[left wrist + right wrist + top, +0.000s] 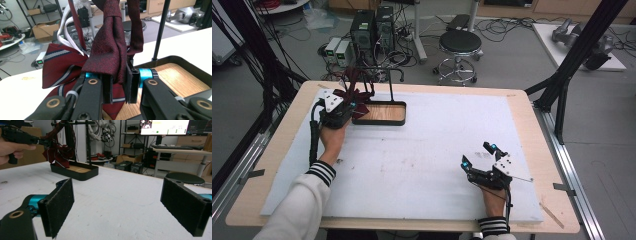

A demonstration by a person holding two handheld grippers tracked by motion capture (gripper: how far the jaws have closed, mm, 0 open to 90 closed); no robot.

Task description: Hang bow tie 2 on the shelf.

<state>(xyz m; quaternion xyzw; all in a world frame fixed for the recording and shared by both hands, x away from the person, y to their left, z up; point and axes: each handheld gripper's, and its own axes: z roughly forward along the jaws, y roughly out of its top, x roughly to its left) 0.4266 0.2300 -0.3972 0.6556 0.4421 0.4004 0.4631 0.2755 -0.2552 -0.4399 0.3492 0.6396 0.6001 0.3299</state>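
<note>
1. Where the left tool point(117, 85) clamps it, the dark red tie point(110, 47) is finely textured, folded double between the pads and hanging down from above.
2. Behind it in the left gripper view hangs a striped tie point(60, 65), maroon with grey-white bands, over the wooden tray point(175, 75).
3. From the high view, the tray point(379, 113) sits at the bench's point(422, 160) far left, a stand rising from it.
4. Near the bench's front right, the right tool point(479, 156) is released, jaws wide apart above the white surface.
</note>
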